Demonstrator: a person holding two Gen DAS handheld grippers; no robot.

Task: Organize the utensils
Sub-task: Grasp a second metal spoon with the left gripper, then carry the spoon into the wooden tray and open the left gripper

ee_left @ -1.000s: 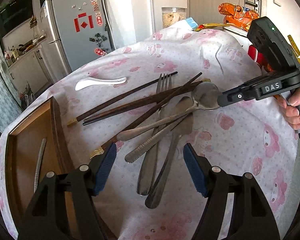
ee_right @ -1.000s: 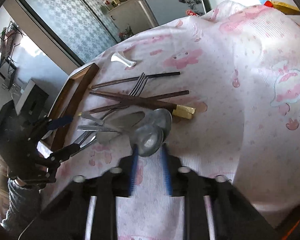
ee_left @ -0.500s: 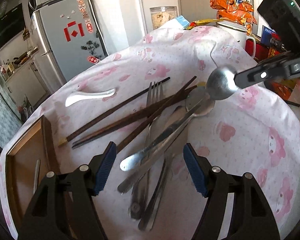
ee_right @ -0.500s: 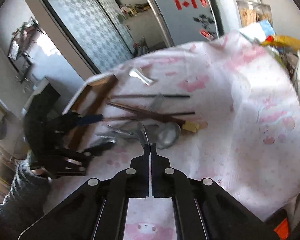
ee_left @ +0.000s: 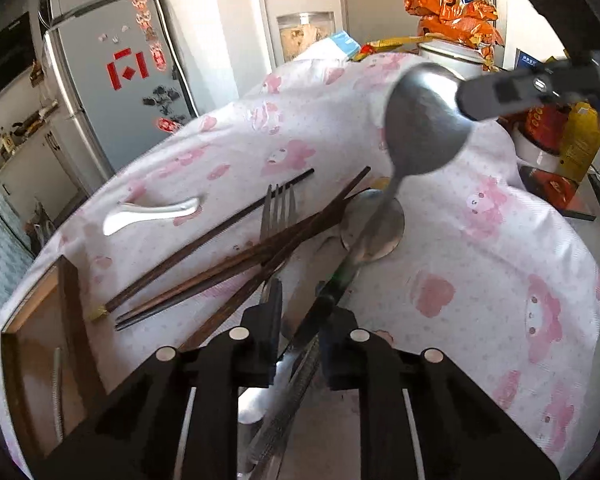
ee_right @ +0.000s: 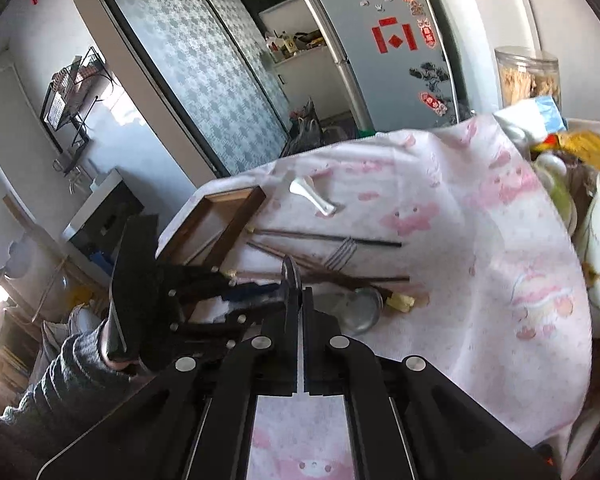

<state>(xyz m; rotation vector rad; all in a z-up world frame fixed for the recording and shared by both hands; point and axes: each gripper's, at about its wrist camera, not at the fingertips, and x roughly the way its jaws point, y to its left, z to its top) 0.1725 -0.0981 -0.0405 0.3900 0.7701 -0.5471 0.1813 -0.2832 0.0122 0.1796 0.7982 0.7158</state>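
My right gripper (ee_right: pixel 300 294) is shut on the bowl of a steel spoon (ee_left: pixel 424 128) and holds it lifted above the pink cloth; it shows in the left wrist view (ee_left: pixel 496 92) at upper right. My left gripper (ee_left: pixel 300 320) has closed on the spoon's handle, which runs down between its fingers. On the cloth lie dark wooden chopsticks (ee_left: pixel 220 256), a fork (ee_left: pixel 278 208), another steel spoon (ee_left: pixel 376 232), a knife (ee_left: pixel 284 404) under my left gripper, and a white ceramic spoon (ee_left: pixel 152 212). A wooden tray (ee_left: pixel 66 308) at the left holds one metal utensil (ee_left: pixel 57 392).
The table (ee_left: pixel 480 280) is covered with a pink patterned cloth. Snack bags (ee_left: pixel 452 12), a white pot and bottles crowd the far right edge. A fridge (ee_left: pixel 112 80) stands behind the table. The tray also shows in the right wrist view (ee_right: pixel 220 224).
My right gripper lifted the spoon by its bowl off the pile. My left gripper moved in and closed from wide open onto the spoon's handle.
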